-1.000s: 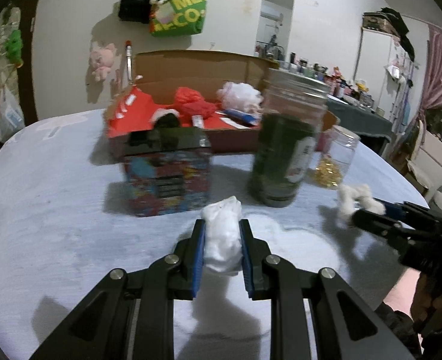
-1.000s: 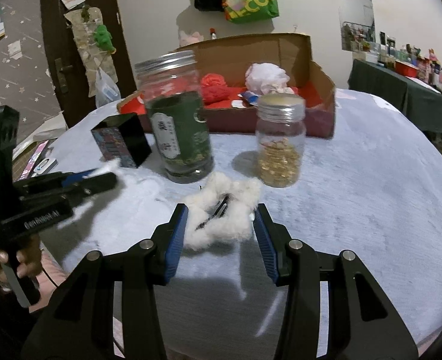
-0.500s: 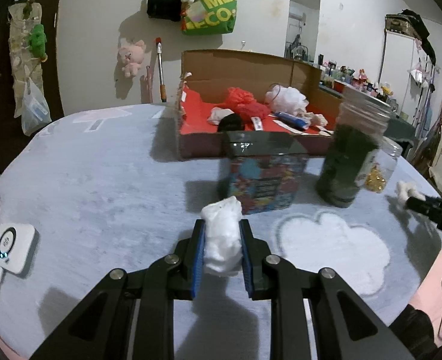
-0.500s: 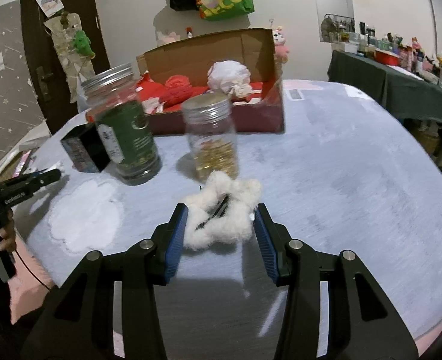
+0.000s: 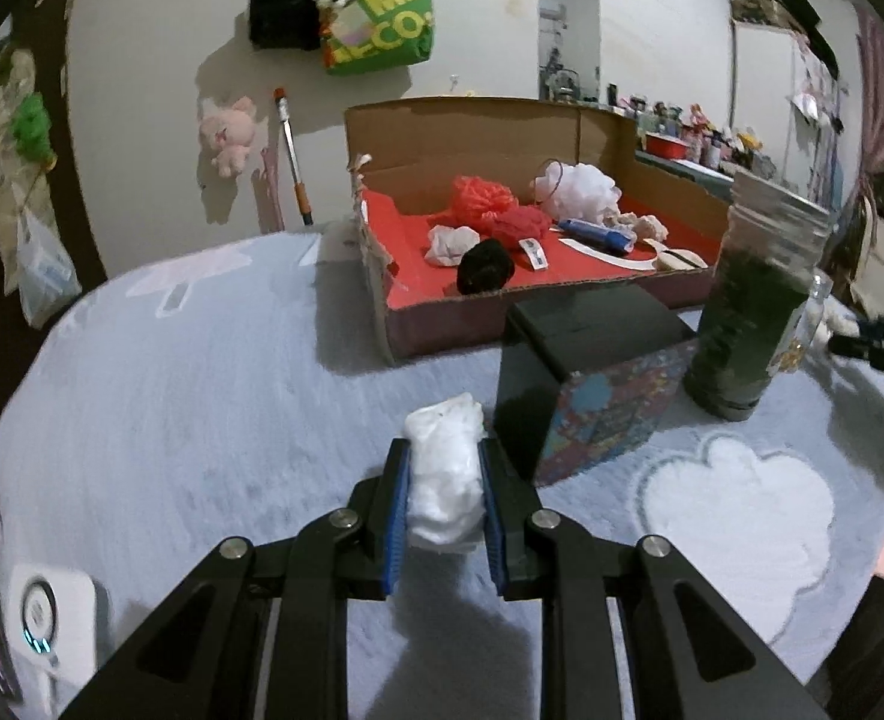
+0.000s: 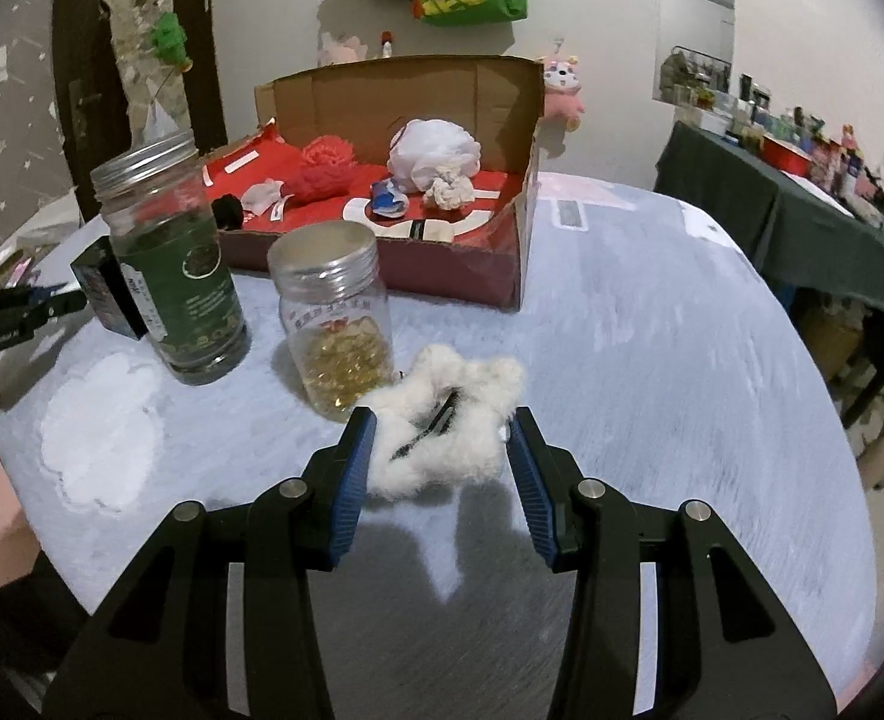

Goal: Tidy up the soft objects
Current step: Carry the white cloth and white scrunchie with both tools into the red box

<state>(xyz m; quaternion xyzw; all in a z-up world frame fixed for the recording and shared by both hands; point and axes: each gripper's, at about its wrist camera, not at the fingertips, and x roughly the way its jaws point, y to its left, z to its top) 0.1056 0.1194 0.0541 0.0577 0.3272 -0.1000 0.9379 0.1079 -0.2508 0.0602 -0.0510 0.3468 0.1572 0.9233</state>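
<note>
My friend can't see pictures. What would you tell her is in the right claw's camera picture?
The right claw holds a fluffy white scrunchie above a pale blue table. Just behind stand a small jar of golden capsules and a taller dark green jar, with an open cardboard box of soft things farther back.

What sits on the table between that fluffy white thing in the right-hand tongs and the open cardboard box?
In the right wrist view, only the small jar of golden capsules stands slightly left of that line; otherwise bare tablecloth separates the fluffy scrunchie from the box.
</note>
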